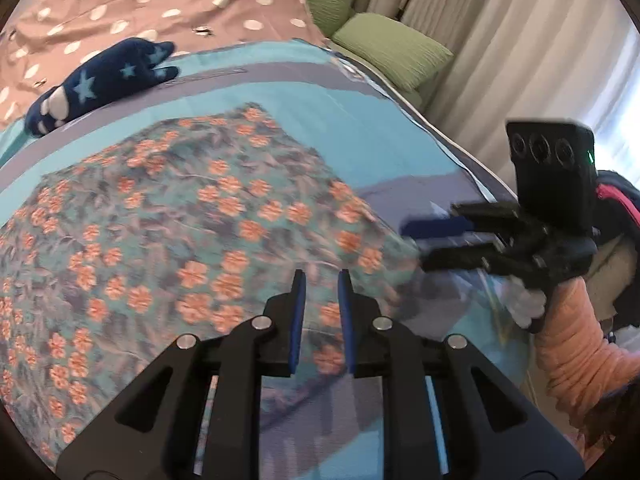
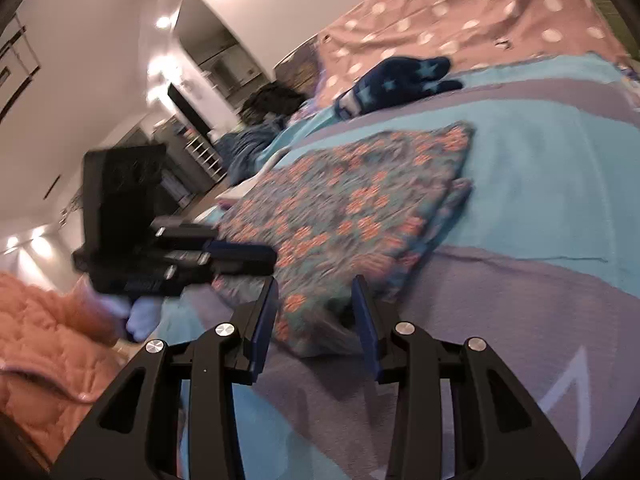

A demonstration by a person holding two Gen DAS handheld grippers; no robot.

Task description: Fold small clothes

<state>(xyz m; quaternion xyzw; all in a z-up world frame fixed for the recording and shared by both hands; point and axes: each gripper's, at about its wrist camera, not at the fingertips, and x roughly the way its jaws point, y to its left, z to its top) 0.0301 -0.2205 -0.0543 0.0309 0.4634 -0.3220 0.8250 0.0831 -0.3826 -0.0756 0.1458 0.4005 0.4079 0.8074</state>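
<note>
A teal garment with orange flowers (image 1: 192,216) lies flat and folded on the blue and purple bedspread (image 1: 360,128); it also shows in the right wrist view (image 2: 352,208). My left gripper (image 1: 322,280) is open, its jaws a small gap apart just above the garment's near edge, holding nothing. My right gripper (image 2: 316,286) is open over the garment's near corner, empty. The right gripper shows in the left wrist view (image 1: 416,244) at the garment's right edge. The left gripper shows in the right wrist view (image 2: 264,258) at the garment's left edge.
A dark blue star-patterned small garment (image 1: 104,80) lies at the far side of the bedspread, also seen in the right wrist view (image 2: 400,82). A pink dotted cover (image 1: 160,4) lies beyond. Green cushions (image 1: 388,48) and curtains (image 1: 520,48) stand on the right.
</note>
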